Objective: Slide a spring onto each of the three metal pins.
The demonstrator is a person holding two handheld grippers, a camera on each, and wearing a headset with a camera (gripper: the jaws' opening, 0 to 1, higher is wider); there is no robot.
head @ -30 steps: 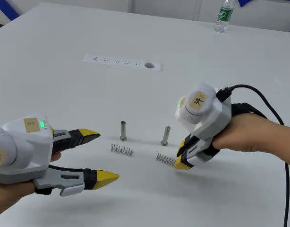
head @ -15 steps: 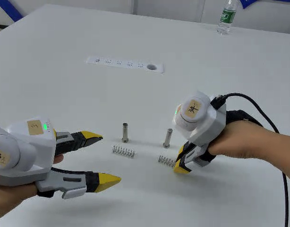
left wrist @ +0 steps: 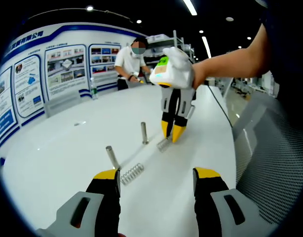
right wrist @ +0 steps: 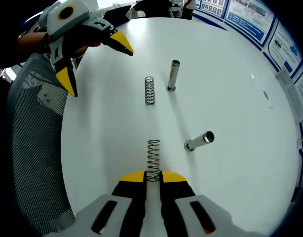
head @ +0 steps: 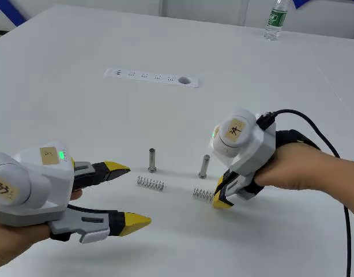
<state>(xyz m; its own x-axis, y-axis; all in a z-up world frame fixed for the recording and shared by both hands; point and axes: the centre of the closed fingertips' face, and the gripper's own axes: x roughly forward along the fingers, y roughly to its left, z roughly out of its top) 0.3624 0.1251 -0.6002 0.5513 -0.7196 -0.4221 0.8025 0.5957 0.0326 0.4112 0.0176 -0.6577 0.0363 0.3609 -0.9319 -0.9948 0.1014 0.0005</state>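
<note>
Nothing was threaded yet. The right tongs (head: 214, 202) were pinched shut on 1 spring (head: 202, 194), lying on the table (head: 79, 104) just beside the nearer pin (head: 204, 166). Away from that pin lay spring 2 (head: 150, 183) by a bare second pin (head: 152, 160); the left tongs (head: 138, 194) gaped empty.

Spring (right wrist: 153, 157): near end hidden between the yellow tips of the right gripper (right wrist: 152, 176). Bottle (head: 274, 20), far edge of the table (head: 79, 69): top cut off.
</note>
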